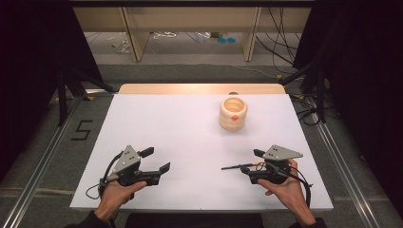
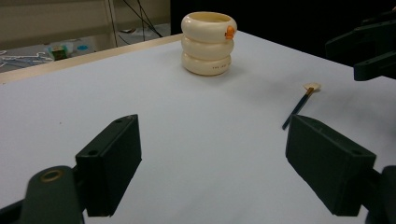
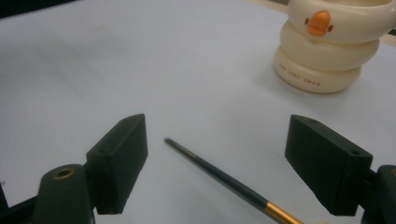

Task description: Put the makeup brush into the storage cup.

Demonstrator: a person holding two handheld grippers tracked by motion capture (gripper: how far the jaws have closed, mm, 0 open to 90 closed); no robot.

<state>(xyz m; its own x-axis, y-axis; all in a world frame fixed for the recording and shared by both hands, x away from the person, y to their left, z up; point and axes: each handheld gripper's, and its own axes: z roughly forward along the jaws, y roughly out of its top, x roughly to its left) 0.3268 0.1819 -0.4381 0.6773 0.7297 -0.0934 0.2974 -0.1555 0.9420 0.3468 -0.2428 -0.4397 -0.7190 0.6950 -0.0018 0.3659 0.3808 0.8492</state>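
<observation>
A cream ringed cup [image 1: 233, 114] with an orange duck bill stands upright on the far right part of the white table [image 1: 180, 128]. A thin dark brush [image 1: 235, 166] with a gold ferrule lies flat near the front right. My right gripper [image 1: 252, 161] sits low over its ferrule end. In the right gripper view the gripper [image 3: 217, 126] is open; the brush [image 3: 219, 175] lies between the jaws, untouched, with the cup [image 3: 329, 46] beyond. My left gripper [image 1: 156, 160] is open and empty at the front left. Its view shows the gripper [image 2: 212, 128], cup [image 2: 208, 43] and brush [image 2: 299, 106].
A wooden strip [image 1: 199, 88] borders the table's far edge. Metal rails run along both sides on the floor. Black stands and cables lie beyond the table. The right gripper's jaws [image 2: 369, 51] show at the right edge of the left gripper view.
</observation>
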